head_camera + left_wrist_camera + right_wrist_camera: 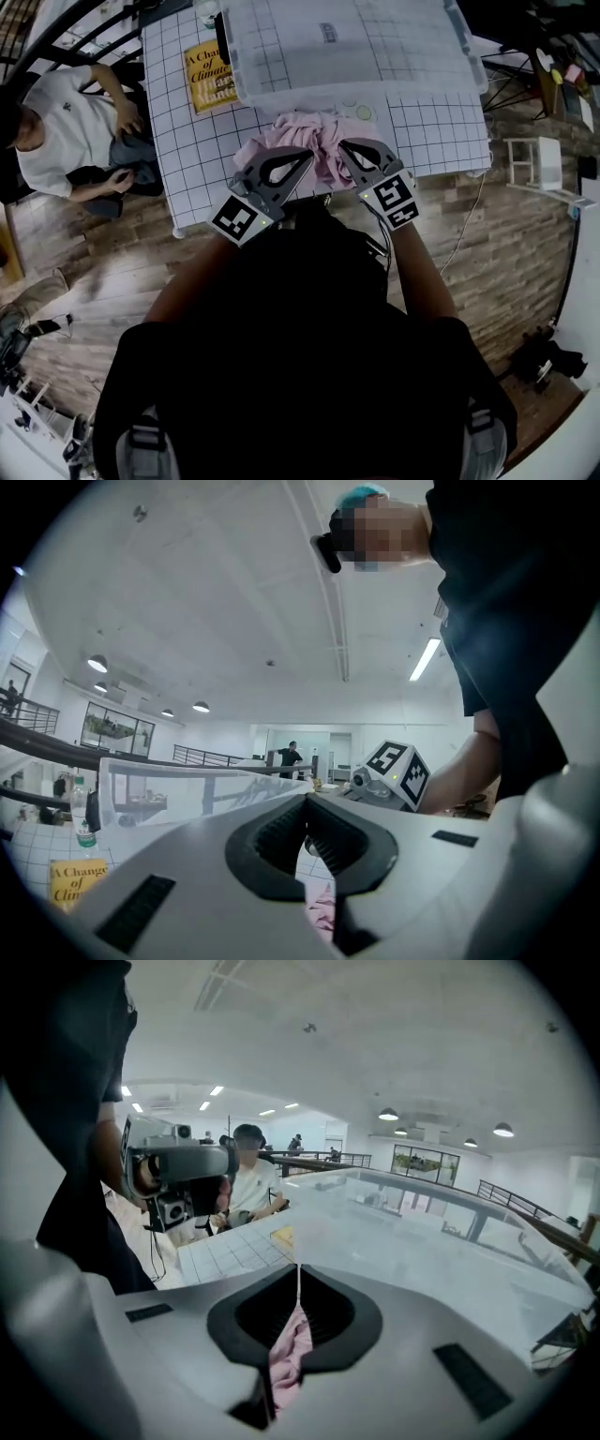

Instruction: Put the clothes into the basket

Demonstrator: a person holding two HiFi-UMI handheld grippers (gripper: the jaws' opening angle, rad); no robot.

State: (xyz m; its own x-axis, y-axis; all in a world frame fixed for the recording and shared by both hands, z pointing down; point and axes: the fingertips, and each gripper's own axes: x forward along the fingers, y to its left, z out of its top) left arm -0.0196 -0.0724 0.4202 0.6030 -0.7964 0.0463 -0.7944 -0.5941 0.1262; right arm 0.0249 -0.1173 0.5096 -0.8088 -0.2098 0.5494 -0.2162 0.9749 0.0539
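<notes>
Clothes (314,145) lie bunched on table (187,141) just before clear basket (281,56).

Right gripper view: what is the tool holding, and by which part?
The right tool is shut on the pink garment, pinching a bunched fold on its near right side.

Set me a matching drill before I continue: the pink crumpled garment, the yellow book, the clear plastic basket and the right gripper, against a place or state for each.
1 pink crumpled garment
2 yellow book
3 clear plastic basket
4 right gripper

A shut on the garment
B at the near edge of the gridded table
C beside the basket, at its left in the head view
D behind the garment

Pairs: 1-B; 2-C; 3-D; 4-A
</notes>
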